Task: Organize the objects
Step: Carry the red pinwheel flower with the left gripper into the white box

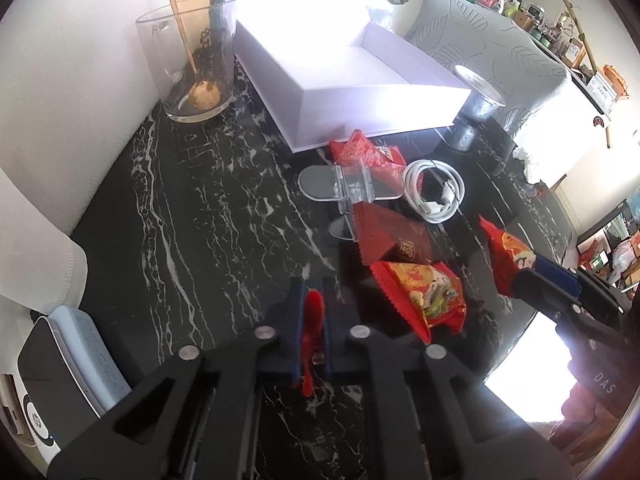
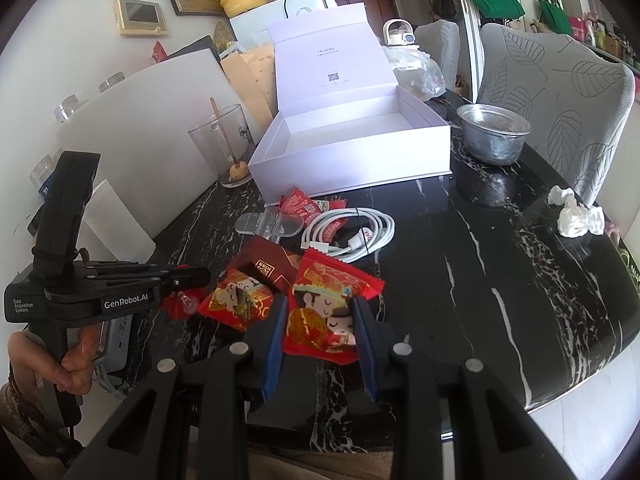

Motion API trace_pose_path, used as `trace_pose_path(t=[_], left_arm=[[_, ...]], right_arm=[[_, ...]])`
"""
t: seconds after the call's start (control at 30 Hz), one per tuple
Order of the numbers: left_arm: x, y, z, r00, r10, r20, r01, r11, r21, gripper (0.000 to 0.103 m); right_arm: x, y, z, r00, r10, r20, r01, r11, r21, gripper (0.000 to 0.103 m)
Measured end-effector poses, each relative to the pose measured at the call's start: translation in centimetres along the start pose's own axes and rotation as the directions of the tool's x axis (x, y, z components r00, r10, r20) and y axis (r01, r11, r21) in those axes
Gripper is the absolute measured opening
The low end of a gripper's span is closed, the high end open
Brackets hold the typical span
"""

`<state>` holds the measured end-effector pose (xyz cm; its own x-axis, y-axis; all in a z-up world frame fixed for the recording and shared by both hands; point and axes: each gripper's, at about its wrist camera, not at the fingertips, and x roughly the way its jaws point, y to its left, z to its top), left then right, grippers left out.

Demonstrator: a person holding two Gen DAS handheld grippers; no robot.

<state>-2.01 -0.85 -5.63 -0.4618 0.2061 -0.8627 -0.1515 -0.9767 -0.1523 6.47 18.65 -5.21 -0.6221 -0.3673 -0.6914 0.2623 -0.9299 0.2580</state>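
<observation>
Left tongs (image 1: 313, 320): we find them clenched on a small red wrapper (image 1: 311, 332), held edge-on between the blue pads above the counter (image 1: 192, 208). Right tongs (image 2: 320, 322): we note them grasping a red snack packet with a cartoon print (image 2: 326, 312), one pad pressed on each side of it.

Remaining items, largest first:

1. Counter, black marble with white veins; it carries everything below.
2. White gift box (image 2: 352, 148), lid raised at the back, interior empty, at the far middle of the counter.
3. Glass beaker (image 1: 192, 60), left of the box by the wall; a wooden stick leans inside it, with a brown ball at its lower end.
4. Metal bowl (image 2: 494, 132), right of the box.
5. White cable (image 2: 352, 232), coiled and tied, in front of the box.
6. Second cartoon-print packet (image 2: 236, 300), just left of the held one and touching it.
7. Dark maroon packet (image 2: 272, 264), behind both, partly under them.
8. Clear acrylic stand (image 2: 270, 222), between the maroon packet and the box.
9. Small red sachets (image 2: 304, 206), beside the stand and against the cable.
10. Crumpled white tissue (image 2: 576, 216), well apart, near the counter's right edge.

A hand (image 2: 76, 360) grips the left tool's handle, as we see from the right wrist view.
</observation>
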Motion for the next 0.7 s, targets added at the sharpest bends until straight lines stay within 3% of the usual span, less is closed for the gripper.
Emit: trace_pose_path(t=[0.33, 0.7], left_arm=[[-2.3, -0.5, 1.4, 0.998, 0.005, 0.068, -0.008, 0.999, 0.034, 0.005], [-5.3, -1.2, 4.4, 0.988, 0.005, 0.156, -0.014, 0.998, 0.057, 0.005]], right_arm=[[-1.1, 0.5, 0.8, 0.999, 0.004, 0.039, -0.003, 0.999, -0.04, 0.032], [-2.3, 0.6, 3.8, 0.995, 0.013, 0.095, -0.001, 0.992, -0.123, 0.032]])
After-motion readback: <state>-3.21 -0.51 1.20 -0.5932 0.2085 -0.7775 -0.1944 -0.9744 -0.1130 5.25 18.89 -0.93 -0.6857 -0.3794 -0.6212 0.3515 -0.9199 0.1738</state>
